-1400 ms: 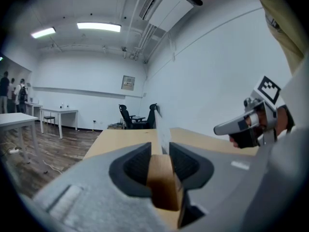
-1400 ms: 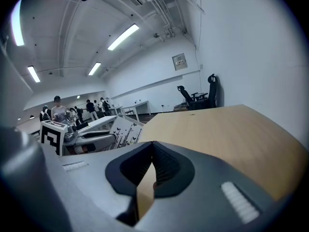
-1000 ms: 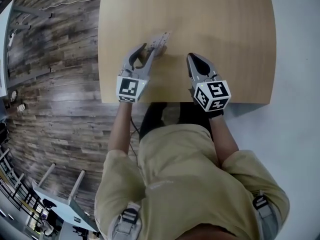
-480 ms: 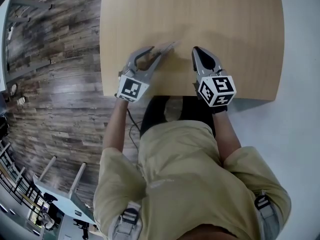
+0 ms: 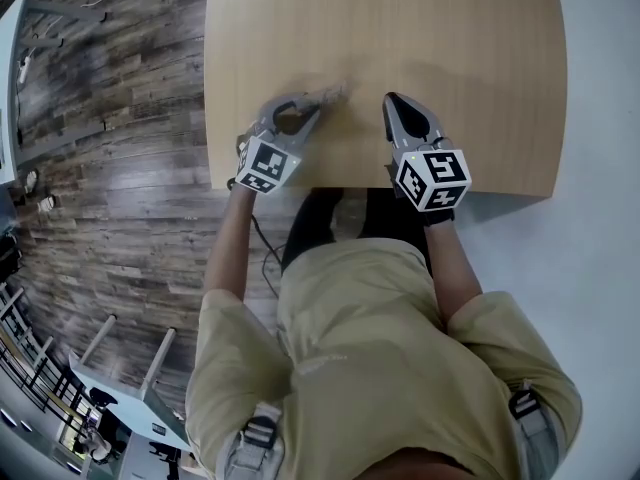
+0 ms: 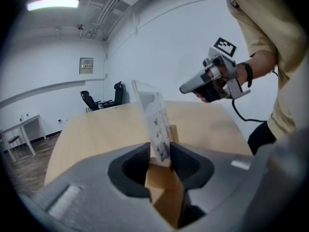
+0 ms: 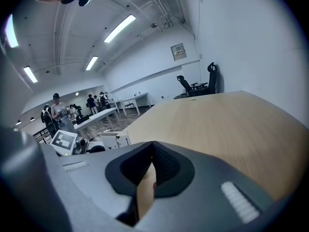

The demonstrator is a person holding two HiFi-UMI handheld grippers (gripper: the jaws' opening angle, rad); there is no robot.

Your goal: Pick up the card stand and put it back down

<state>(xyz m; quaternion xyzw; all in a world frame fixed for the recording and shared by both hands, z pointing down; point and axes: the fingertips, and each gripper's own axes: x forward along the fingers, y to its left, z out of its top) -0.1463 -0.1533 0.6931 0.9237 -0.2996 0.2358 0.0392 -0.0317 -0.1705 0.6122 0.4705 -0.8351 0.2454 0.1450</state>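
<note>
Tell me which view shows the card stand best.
Left gripper view: the card stand stands upright mid-frame, clamped by the left gripper. The head view shows only a thin sliver; the right gripper view, a small white piece at left.

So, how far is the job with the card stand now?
Done: the left hand-held gripper is shut on the card stand. In hand: the lift; whether it is off the table is unclear. Left: setting it down and letting go. The right hand-held gripper is shut, empty.

White walls [image 7: 251, 42] and strip lights [image 7: 119, 28] above a dark plank floor [image 5: 110, 168].
</note>
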